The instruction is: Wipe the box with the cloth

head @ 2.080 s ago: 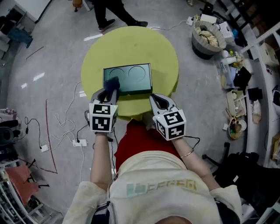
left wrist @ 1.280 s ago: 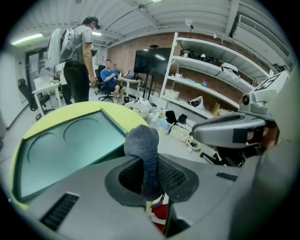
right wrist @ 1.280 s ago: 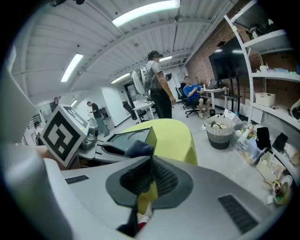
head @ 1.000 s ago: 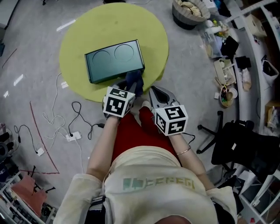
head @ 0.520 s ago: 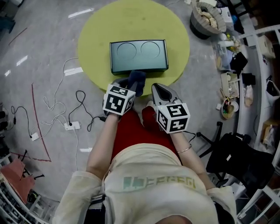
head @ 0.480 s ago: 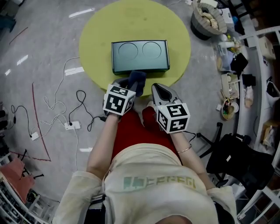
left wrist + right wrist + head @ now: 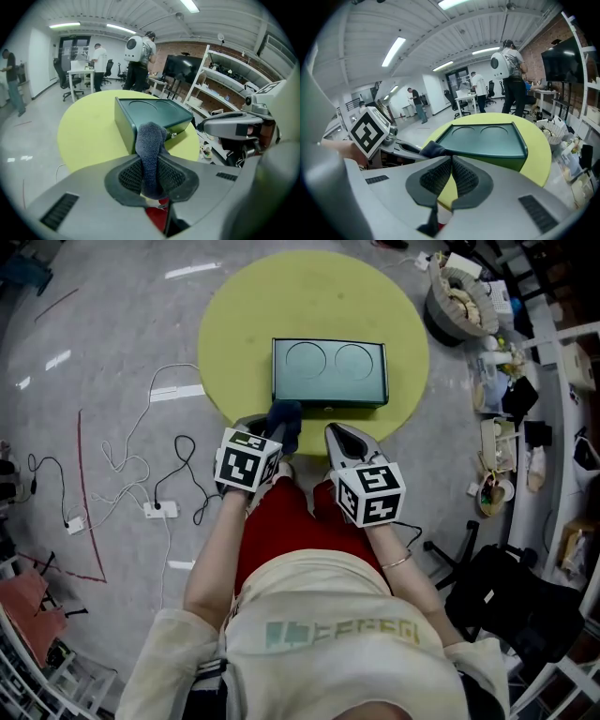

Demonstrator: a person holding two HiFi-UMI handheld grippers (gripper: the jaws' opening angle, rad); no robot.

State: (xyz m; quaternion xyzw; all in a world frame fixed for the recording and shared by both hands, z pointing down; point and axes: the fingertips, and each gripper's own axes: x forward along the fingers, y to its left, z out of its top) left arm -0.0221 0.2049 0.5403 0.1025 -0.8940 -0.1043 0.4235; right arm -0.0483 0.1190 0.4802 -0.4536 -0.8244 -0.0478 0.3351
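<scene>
Left gripper clamps cloth beside box.

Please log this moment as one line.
left gripper: shut on cloth | right gripper: shut, empty | cloth beside box, contact unclear

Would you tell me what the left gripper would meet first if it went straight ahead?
Most likely the near side of the green box, with the clamped cloth touching first.
</scene>
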